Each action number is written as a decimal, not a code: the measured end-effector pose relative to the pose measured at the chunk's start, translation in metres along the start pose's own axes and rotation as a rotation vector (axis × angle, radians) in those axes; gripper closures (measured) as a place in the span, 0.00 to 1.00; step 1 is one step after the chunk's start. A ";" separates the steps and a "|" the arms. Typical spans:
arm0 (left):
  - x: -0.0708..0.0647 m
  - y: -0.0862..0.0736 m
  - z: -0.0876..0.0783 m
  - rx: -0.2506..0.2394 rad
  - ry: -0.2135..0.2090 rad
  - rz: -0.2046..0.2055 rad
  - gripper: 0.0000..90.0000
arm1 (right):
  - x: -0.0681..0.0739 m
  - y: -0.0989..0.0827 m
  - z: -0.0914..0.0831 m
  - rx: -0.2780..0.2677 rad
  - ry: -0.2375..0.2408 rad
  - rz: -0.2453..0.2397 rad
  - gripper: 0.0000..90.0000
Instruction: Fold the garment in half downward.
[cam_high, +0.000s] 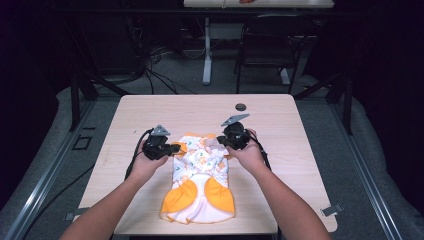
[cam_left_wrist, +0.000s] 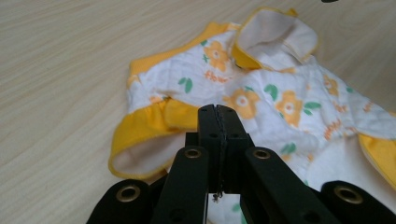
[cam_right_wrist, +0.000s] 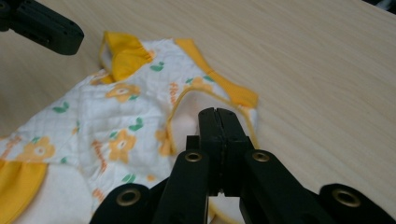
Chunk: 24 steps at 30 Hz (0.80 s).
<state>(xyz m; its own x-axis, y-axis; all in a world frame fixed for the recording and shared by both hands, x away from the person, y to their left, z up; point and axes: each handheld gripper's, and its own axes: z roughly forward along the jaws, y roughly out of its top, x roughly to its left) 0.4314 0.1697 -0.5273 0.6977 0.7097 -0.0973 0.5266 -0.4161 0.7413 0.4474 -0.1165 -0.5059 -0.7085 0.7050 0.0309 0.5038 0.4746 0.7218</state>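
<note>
On the pale wooden table (cam_high: 150, 107), the left gripper (cam_high: 173, 149) and right gripper (cam_high: 223, 142), both closed empty, flank the flowered baby garment (cam_high: 200, 170), probably mid-fold, needing fresh grips next.

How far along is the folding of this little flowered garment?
Done: the garment lies flat on the table, and its top part looks folded in, with a sleeve cuff turned over. In hand: the left gripper and right gripper, both shut, hover at the top corners; no cloth shows between the jaws. Left: the orange-trimmed bottom remains spread out.
</note>
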 end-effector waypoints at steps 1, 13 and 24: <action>0.000 0.000 0.000 0.000 0.000 0.000 1.00 | 0.000 0.000 0.000 0.000 0.000 0.000 1.00; 0.019 0.015 0.032 0.018 0.035 -0.013 1.00 | -0.030 0.005 0.049 0.053 -0.049 0.120 1.00; 0.029 0.010 0.033 0.033 0.059 -0.027 1.00 | -0.021 -0.005 0.045 0.063 0.038 0.082 0.98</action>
<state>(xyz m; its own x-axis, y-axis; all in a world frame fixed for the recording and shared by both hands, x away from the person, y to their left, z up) 0.4729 0.1668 -0.5446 0.6536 0.7529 -0.0775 0.5614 -0.4137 0.7167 0.4818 -0.1095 -0.5408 -0.6811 0.7231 0.1153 0.5904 0.4492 0.6705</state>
